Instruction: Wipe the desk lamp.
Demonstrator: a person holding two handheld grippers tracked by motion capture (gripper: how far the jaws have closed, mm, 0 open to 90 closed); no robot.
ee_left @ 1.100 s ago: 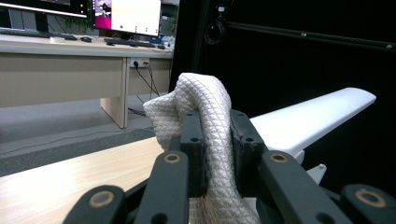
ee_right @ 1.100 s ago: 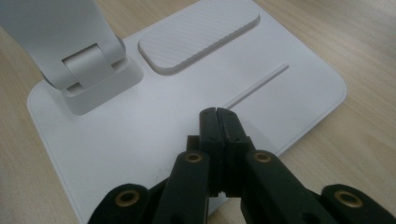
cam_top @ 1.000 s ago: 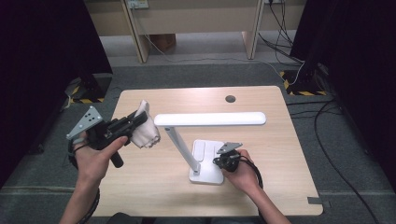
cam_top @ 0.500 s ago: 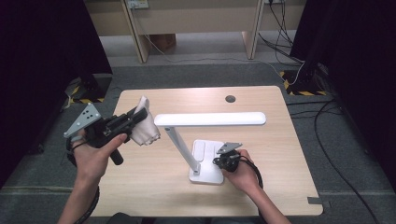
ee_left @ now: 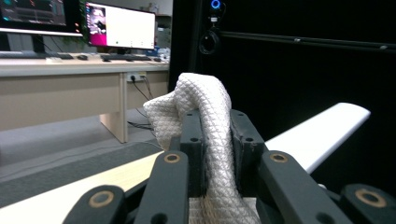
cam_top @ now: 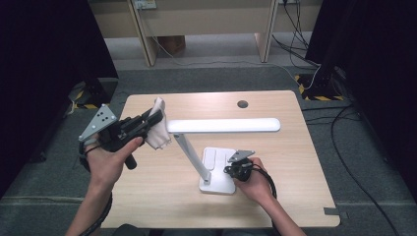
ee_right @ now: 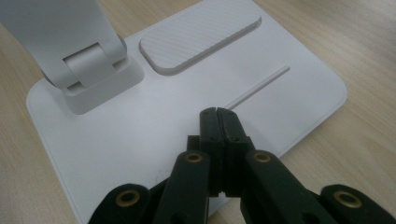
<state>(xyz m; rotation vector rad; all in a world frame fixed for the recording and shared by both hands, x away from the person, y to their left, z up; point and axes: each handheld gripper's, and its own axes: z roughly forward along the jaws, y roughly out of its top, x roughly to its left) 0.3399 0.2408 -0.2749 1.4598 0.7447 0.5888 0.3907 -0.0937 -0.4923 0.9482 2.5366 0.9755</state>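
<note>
Hand-held gripper pinches quilted white cloth.

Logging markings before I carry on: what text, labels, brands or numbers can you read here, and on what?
No readable text anywhere.
Monitors behind the desk: screen content too blurred to read.
Lamp base, lamp head, cloth, left gripper, right gripper: no markings visible.

A white quilted cloth hangs bunched against the white lamp's level head.
</note>
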